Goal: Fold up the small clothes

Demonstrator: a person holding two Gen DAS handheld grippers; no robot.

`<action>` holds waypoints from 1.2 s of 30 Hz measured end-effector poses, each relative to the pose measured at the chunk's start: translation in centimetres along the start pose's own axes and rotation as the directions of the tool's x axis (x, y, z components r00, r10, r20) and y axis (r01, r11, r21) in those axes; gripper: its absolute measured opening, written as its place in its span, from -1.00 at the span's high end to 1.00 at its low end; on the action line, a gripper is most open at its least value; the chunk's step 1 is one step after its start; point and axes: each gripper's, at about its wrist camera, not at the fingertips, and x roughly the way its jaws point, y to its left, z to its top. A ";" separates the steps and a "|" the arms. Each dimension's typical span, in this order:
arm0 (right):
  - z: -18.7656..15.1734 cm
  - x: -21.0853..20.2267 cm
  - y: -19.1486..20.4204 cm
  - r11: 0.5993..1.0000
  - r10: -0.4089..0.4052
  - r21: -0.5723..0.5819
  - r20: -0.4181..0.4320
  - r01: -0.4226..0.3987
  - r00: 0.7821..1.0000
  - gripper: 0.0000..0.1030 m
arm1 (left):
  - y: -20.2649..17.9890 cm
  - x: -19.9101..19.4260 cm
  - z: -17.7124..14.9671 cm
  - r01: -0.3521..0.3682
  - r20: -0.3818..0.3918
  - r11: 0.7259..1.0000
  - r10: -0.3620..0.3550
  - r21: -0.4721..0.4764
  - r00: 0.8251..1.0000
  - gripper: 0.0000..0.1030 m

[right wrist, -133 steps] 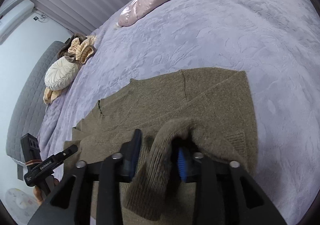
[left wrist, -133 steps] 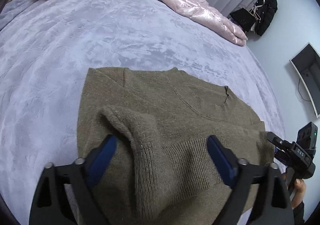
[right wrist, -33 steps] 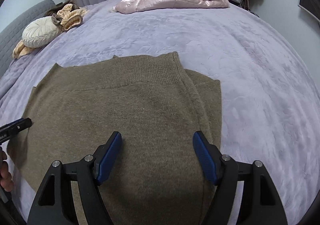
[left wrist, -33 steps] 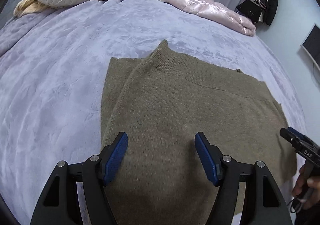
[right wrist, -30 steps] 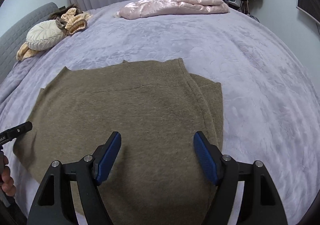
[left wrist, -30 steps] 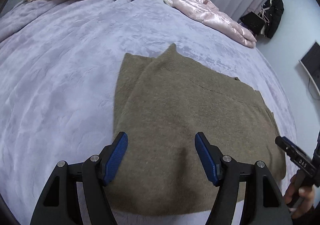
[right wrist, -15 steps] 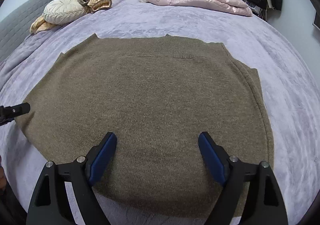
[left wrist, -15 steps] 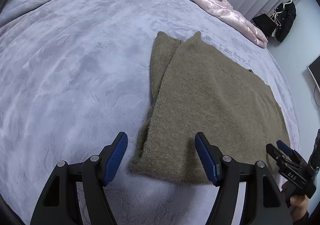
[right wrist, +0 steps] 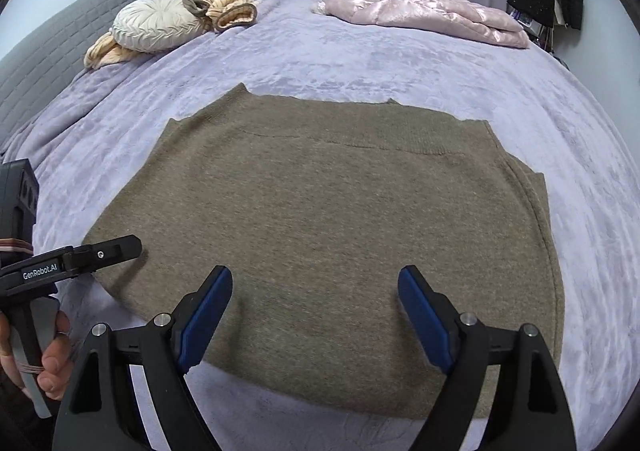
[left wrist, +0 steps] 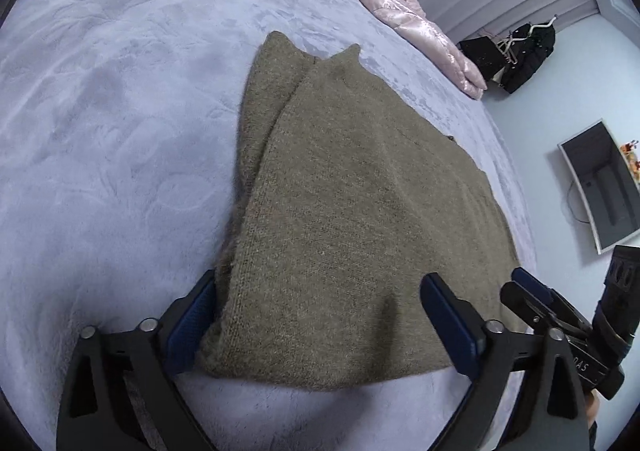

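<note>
Here, an olive-brown knitted sweater lies folded flat on a lilac plush bedspread, straight ahead of both tongs; its knit is fine and slightly fuzzy, with a ribbed band running across the far edge and a doubled layer stepping out along the side to the right of the right gripper; that gripper's blue-padded jaws stand wide apart over the near hem, with nothing between them; whether the pads touch the wool cannot be told. In the left wrist view the same sweater runs away from the left gripper, narrowing toward two small points at its far end, with a folded underlayer showing along its left edge; the left gripper's jaws are also spread wide, straddling the near corner of the cloth without clamping it; the left pad sits right against the folded edge. Beyond the sweater, far from both tongs, a pink satin jacket lies on the bedspread; a round cream cushion rests at the far left.
</note>
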 end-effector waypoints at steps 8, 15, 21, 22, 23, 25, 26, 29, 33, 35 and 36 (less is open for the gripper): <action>0.0 2.1 0.8 1.000 0.017 0.015 -0.051 -0.017 0.999 -0.70 | 0.3 -0.3 0.0 0.060 0.018 0.998 -0.060 0.017 0.998 -0.97; 1.4 2.2 1.3 0.999 0.034 0.009 -0.047 -0.033 0.998 -0.70 | 0.3 -0.2 0.0 0.076 0.006 0.997 -0.076 0.033 0.997 -0.97; 4.0 3.0 2.2 0.999 0.044 -0.010 -0.037 -0.045 0.998 -0.70 | -0.6 -0.1 0.0 0.048 0.018 0.998 -0.049 0.052 0.999 -0.51; 4.4 3.2 2.4 0.999 0.046 -0.016 -0.037 -0.047 0.998 -0.70 | -0.8 0.0 0.1 0.051 0.012 0.997 -0.052 0.062 0.999 -0.04; 4.9 3.3 2.7 0.999 0.050 -0.021 -0.037 -0.050 0.998 -0.70 | -1.0 0.2 0.1 0.061 -0.004 0.996 -0.061 0.070 0.998 0.39; 6.1 3.7 3.2 0.997 0.065 -0.028 -0.038 -0.066 0.997 -0.70 | -1.0 0.5 0.1 0.074 -0.020 0.995 -0.073 0.063 0.997 0.49; 6.8 4.0 3.6 0.997 0.072 -0.032 -0.041 -0.073 0.997 -0.70 | -1.0 0.4 0.0 0.075 -0.011 0.996 -0.075 0.056 0.997 0.49; 9.1 5.2 5.2 0.993 0.096 -0.060 -0.075 -0.101 0.993 -0.70 | -1.4 -0.1 -0.3 0.059 0.024 0.996 -0.061 0.066 0.998 0.50; 12.1 8.2 8.3 0.983 0.168 -0.050 -0.161 -0.178 0.972 -0.70 | -2.6 -0.5 -0.6 0.007 0.065 0.993 -0.014 0.117 0.998 0.50; 13.5 10.0 10.3 0.975 0.206 -0.043 -0.208 -0.219 0.956 -0.70 | -2.8 -0.3 -0.7 -0.005 0.066 0.991 -0.004 0.131 0.998 0.50; 14.0 10.9 11.3 0.972 0.216 -0.043 -0.234 -0.232 0.948 -0.70 | -2.7 -0.2 -0.7 -0.002 0.063 0.992 -0.007 0.130 0.998 0.50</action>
